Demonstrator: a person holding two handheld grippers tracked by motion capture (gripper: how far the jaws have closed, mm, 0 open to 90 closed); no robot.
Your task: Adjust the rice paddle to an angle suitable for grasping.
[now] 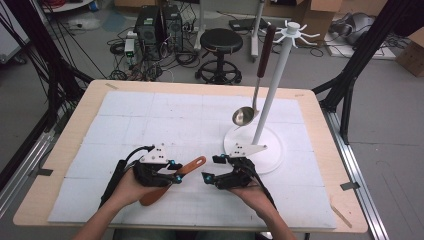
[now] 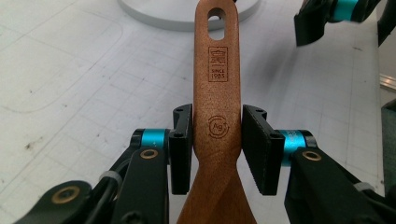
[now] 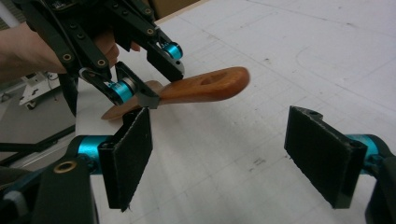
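Spatula [image 2: 217, 116] is clamped mid-handle by left gripper [image 2: 217, 149] near the worktop's front edge, hanging hole kept free, likely for the rack [image 1: 270, 90]. Right gripper [image 3: 233, 163] is held beside it, fingers [image 3: 128, 154] apart.

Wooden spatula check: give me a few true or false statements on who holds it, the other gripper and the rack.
1. The left gripper is closed on the wooden spatula at its handle. True.
2. The right gripper also grips the spatula. False: its jaws stand wide apart with nothing between them, short of the spatula's holed end.
3. A metal ladle hangs from the white rack. True.
4. The spatula hangs on the rack. False: it is in the left gripper, low over the white mat.
5. The spatula's handle end has a hole. True.
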